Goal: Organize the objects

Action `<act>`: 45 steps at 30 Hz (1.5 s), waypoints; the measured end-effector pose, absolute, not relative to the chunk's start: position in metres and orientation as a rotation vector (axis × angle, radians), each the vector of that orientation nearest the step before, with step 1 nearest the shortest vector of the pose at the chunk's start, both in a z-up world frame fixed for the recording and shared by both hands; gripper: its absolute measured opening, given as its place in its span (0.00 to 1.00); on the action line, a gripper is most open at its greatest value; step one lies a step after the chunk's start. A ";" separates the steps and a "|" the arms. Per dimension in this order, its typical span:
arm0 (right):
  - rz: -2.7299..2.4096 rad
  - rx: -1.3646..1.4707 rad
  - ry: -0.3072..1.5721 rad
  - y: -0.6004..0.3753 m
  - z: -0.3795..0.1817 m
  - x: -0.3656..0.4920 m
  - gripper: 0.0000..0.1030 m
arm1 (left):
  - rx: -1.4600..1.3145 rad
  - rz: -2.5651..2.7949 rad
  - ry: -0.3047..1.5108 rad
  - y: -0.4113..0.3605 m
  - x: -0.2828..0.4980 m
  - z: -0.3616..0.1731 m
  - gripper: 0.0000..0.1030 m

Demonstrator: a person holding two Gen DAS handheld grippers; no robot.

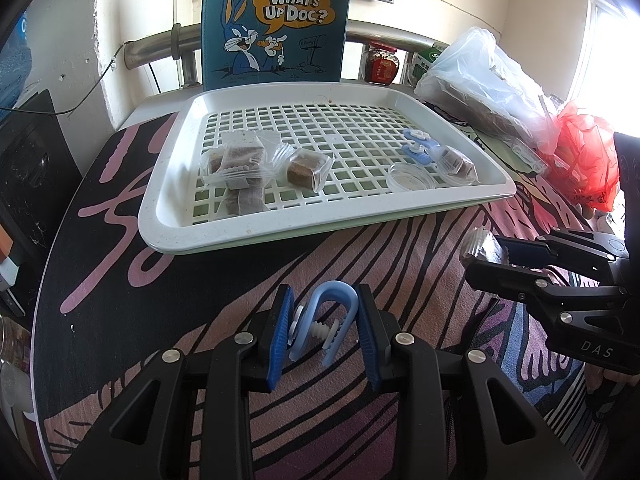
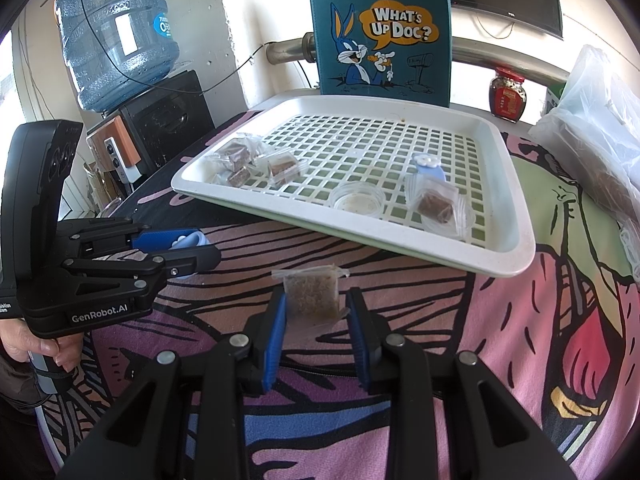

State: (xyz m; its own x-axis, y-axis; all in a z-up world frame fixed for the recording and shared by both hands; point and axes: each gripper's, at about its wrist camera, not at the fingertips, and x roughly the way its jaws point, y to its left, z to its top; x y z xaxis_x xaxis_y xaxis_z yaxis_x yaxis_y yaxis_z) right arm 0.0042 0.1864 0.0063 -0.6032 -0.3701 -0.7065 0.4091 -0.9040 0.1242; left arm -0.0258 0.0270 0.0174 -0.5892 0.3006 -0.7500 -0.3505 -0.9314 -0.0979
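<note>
- Blue ribbed pads of the left tongs [image 1: 325,330] pinch a pale blue U-shaped clip [image 1: 328,320] with a white screw across it, held above the tabletop [image 1: 180,292].
- The right tongs [image 2: 316,312] are pressed onto a clear-wrapped brown snack packet [image 2: 314,294], which stands upright between the pads.
- In the left wrist view, the right tongs sit at 3 o'clock; in the right wrist view, the left tongs sit at 9 o'clock, with fingers of a hand [image 2: 36,350] curled round the handle.
- A printed cloth in pink, black and purple covers the round tabletop.
- At 12 o'clock from both tongs lies a white slotted tray [image 1: 248,224] over a green one.
- On the tray's left side is a cluster of wrapped snacks [image 1: 240,168]; on its right, a clear round lid [image 1: 410,178], another blue clip [image 1: 418,142] and one more packet [image 1: 458,162].
- Beyond the tray stands a teal cartoon tote bag [image 1: 280,20] against a metal rail [image 1: 160,44].
- A red-lidded jar [image 1: 380,62] and plastic bags [image 1: 488,84] lie at 1 to 2 o'clock.
- A water bottle [image 2: 116,32] on its dispenser stands at 10 o'clock in the right wrist view.
</note>
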 end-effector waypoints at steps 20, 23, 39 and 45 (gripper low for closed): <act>-2.478 1.079 0.023 0.190 0.007 0.005 0.28 | -1.157 2.466 0.008 0.025 -0.025 0.017 0.29; -2.476 1.052 -0.047 0.199 0.009 0.005 0.28 | -1.150 2.425 -0.082 0.017 -0.025 0.022 0.29; -2.525 1.077 -0.107 0.193 0.041 -0.059 0.28 | -1.079 2.515 0.067 0.047 -0.089 0.047 0.29; -2.562 1.114 -0.055 0.186 0.019 -0.077 0.31 | -1.126 2.509 0.054 0.050 -0.103 0.030 0.41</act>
